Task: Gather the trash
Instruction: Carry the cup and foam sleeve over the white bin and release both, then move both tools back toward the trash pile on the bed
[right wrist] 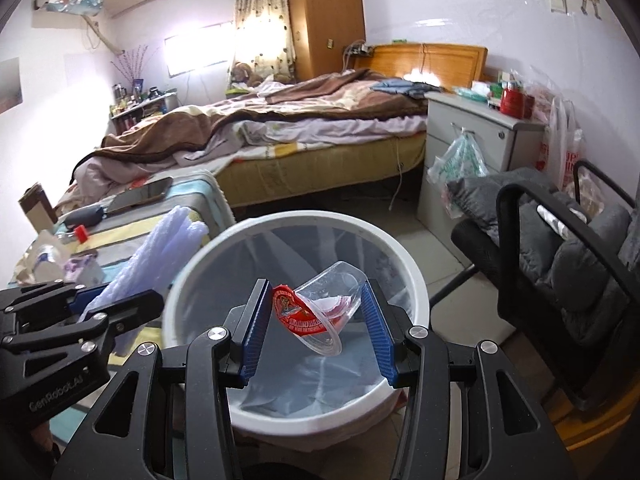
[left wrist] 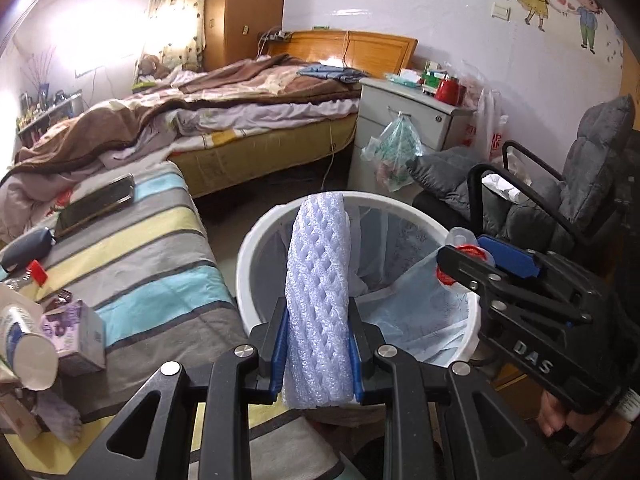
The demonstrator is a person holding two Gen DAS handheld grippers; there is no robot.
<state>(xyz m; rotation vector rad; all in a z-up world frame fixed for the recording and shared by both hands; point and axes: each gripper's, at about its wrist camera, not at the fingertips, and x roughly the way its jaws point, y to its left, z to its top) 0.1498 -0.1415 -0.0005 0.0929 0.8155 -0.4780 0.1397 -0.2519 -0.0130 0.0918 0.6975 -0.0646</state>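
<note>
White foam netting sleeve (left wrist: 318, 300), rolled into a tube, is pinched between your left gripper's (left wrist: 318, 344) blue pads, over the near rim of the round white bin with its pale blue liner (left wrist: 256, 240). Your right gripper (right wrist: 318, 320) stands wider, over the bin's mouth, with a clear plastic cup bearing a torn red foil lid (right wrist: 324, 308) between its pads; it seems lightly held, though contact is hard to confirm.

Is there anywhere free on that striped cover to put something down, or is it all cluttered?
The striped cover is bare across its middle, between the phone at the far end and the tissue box and paper cup at the near end. Its near left corner is crowded. The edge beside the bin is free, though the left gripper with its foam net hangs close by.
</note>
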